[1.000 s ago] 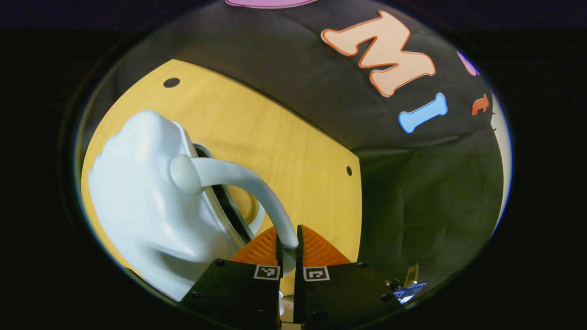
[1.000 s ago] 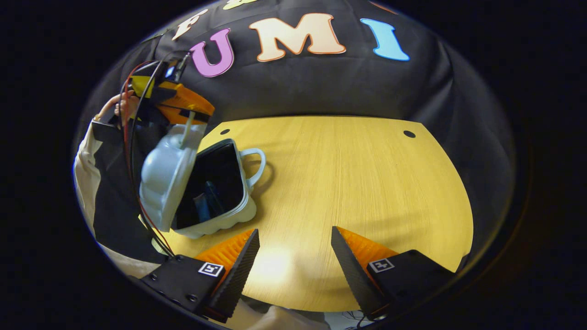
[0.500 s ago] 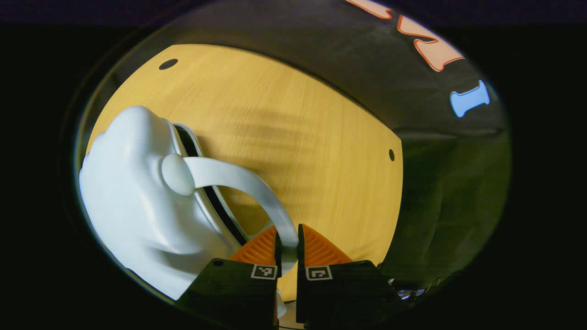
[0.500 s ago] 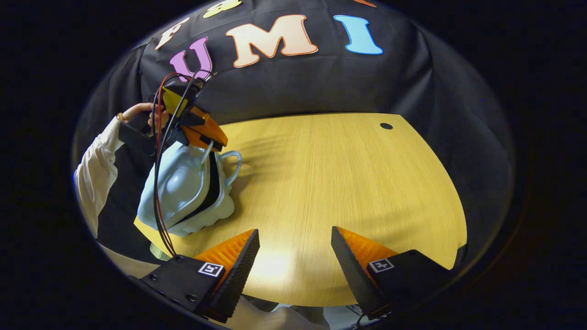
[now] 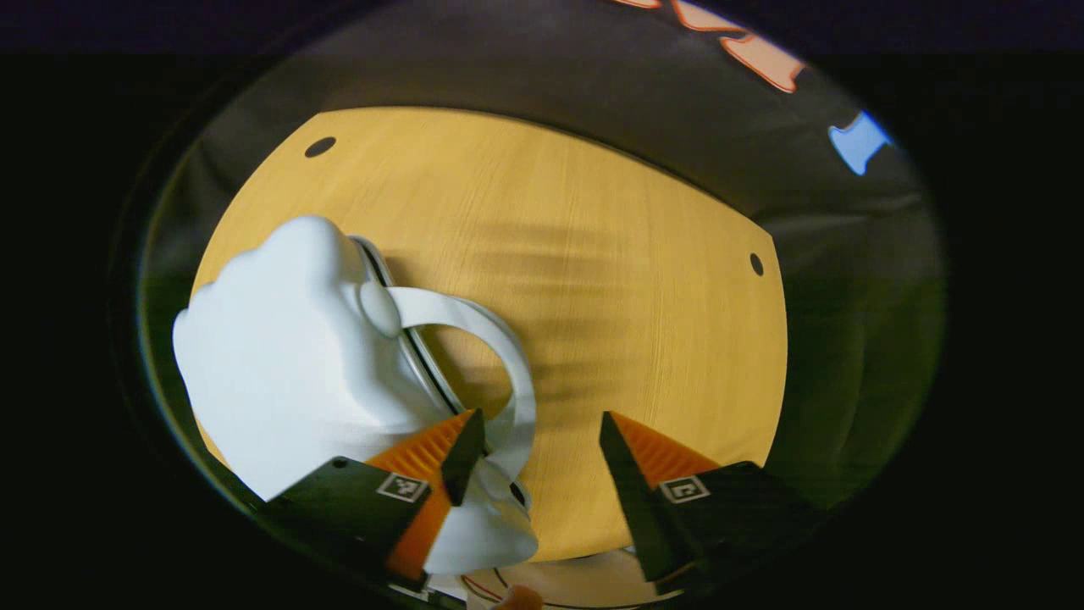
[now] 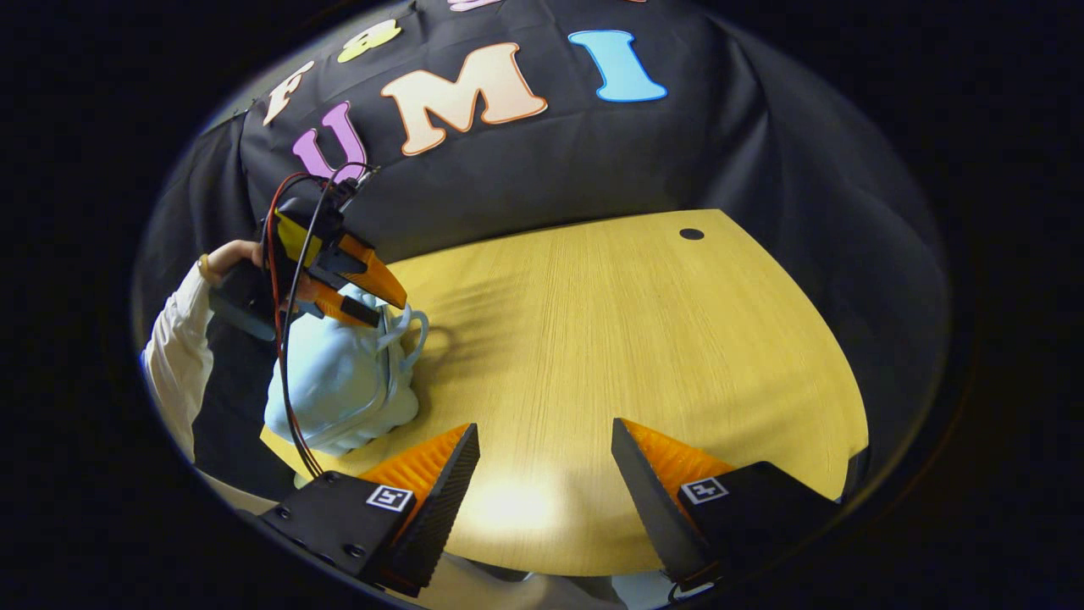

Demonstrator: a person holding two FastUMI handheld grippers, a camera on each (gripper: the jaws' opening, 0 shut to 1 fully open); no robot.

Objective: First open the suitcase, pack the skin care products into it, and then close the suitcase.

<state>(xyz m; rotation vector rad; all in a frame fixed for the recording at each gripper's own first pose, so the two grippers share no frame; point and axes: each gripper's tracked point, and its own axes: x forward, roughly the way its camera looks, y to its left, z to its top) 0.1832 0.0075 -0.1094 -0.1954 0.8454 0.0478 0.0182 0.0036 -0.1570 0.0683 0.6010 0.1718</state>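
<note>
The small pale-blue suitcase [image 5: 296, 356] lies on the yellow wooden table [image 5: 610, 280] near its left front corner as the right gripper view shows it, with the 2 shell halves brought together so that only a thin seam line runs around the edge. The left gripper [image 5: 533, 436] sits just above it with its jaws spread apart and nothing between them pressed; the curved handle [image 5: 500, 373] of the upper half passes close by the left finger, and whether it touches that finger cannot be told. In the right gripper view the same tool [image 6: 351, 284] hangs over the case's handle end, held by a hand [image 6: 233, 254] in a pale sleeve [image 6: 169, 356]. The right gripper [image 6: 546, 462] hovers over bare table well apart from the case, its jaws wide and empty. The shell looks like moulded hard plastic, glossy and rounded, so it would likely be stiff, light and slippery on its domed faces; fingers would probably slide off the bulges. The thin looped handles are the better place to pinch, since they fit between 2 fingers and give leverage on a lid half. Judging from the shut halves, the closing step appears nearly done, though whether any latch or zip is fastened cannot be told.
</note>
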